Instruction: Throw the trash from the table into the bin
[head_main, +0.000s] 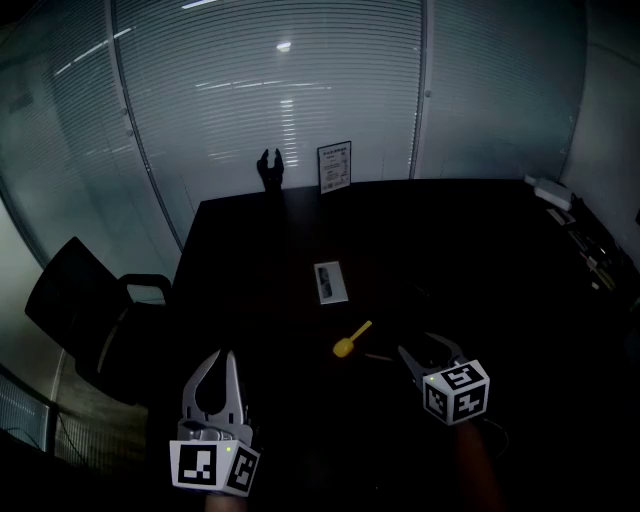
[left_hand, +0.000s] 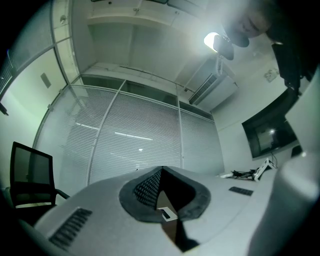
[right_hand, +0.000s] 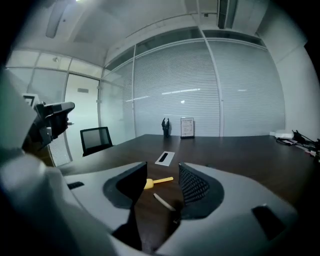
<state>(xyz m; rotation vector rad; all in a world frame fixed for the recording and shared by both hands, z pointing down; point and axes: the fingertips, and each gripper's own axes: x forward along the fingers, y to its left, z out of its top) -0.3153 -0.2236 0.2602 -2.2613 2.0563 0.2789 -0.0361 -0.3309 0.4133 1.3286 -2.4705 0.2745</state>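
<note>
With left claw (head_main: 225, 356) closed, right claw (head_main: 416, 343) gapes open, tilted downward

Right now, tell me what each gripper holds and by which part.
Nothing is held. The left gripper is shut and empty. The right gripper is open; the yellow scoop and thin stick lie on the table ahead of it, untouched.

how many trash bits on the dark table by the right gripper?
2: yellow plastic scoop ahead of the right gripper, thin pale stick closer, in line with its open jaws. Darkness may hide more.
</note>
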